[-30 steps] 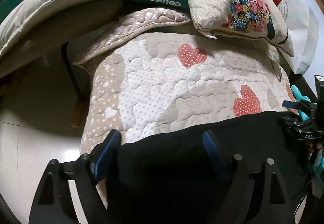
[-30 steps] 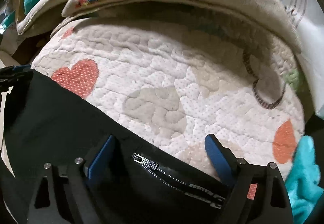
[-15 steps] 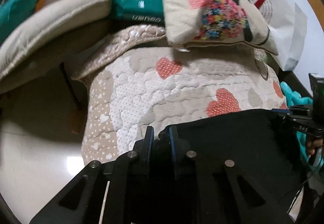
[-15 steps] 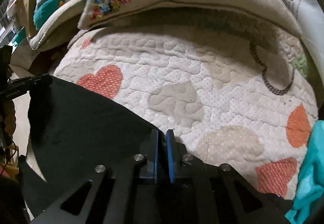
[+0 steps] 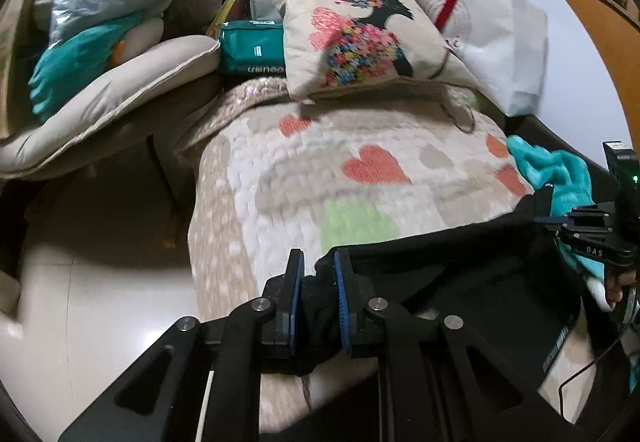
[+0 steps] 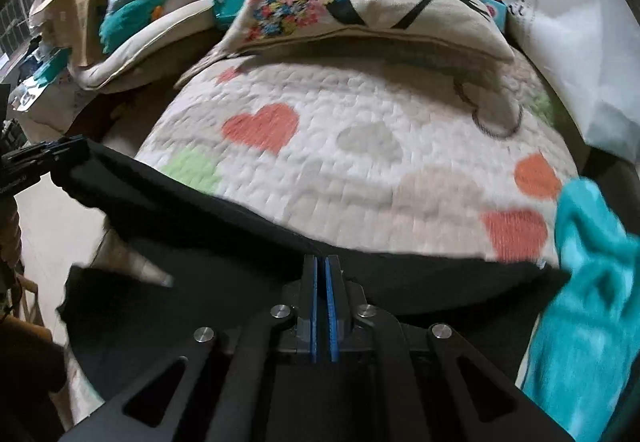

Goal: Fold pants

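Observation:
The black pants hang stretched between my two grippers, lifted off the near end of a quilted heart-print blanket. My left gripper is shut on a bunched corner of the pants. My right gripper is shut on the pants' edge; it also shows at the right of the left wrist view. The left gripper shows at the left edge of the right wrist view.
A flower-print cushion and a white bag lie at the blanket's far end. A teal towel lies at the right. A beige cushion and a green pouch sit at the left, above bare floor.
Both grippers went from open to shut on the pants' edge, then lifted and pulled it back toward me, uncovering more of the blanket.

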